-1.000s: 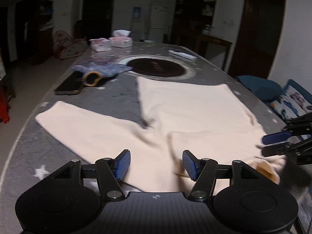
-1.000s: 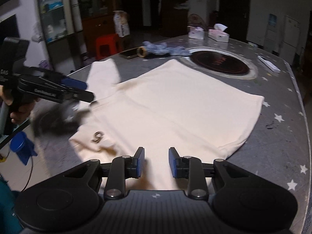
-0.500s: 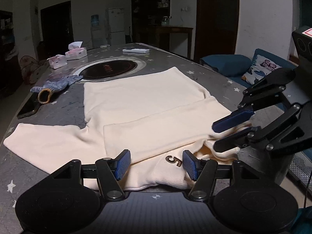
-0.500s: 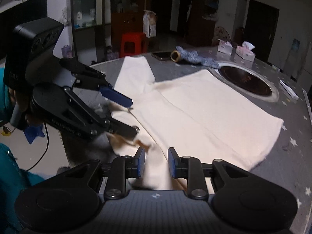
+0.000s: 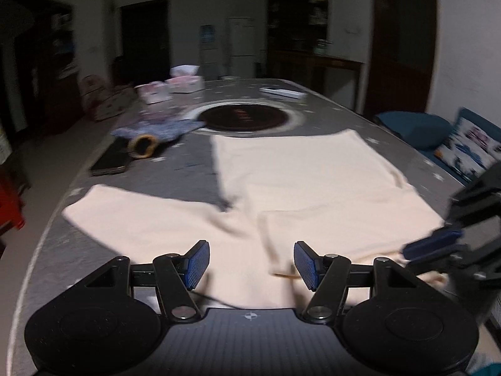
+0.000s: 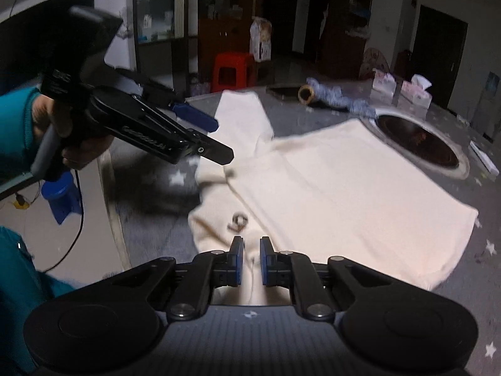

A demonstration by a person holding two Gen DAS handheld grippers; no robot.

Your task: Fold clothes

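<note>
A cream long-sleeved top [image 5: 307, 188] lies spread on the grey star-patterned table [image 5: 188, 163], one sleeve folded across the body and the other stretched out to the left [image 5: 141, 216]. My left gripper [image 5: 249, 264] is open and empty, just above the near hem. My right gripper [image 6: 250, 261] has its jaws nearly closed with cream fabric of the top [image 6: 344, 188] between them, near the neck end with a small emblem [image 6: 238, 221]. The left gripper also shows in the right wrist view [image 6: 203, 138], held above the sleeve.
A dark round hotplate inset [image 5: 247, 119] sits mid-table. A phone [image 5: 111, 161], a blue cloth with a roll of tape [image 5: 144, 145], tissue boxes [image 5: 184, 83] and a remote [image 5: 283, 92] lie further back. A red stool [image 6: 233, 72] stands beyond the table.
My left gripper has swung back left and now faces along the table over the hem. My right gripper has moved forward over the neck end, with its jaws closer together.
</note>
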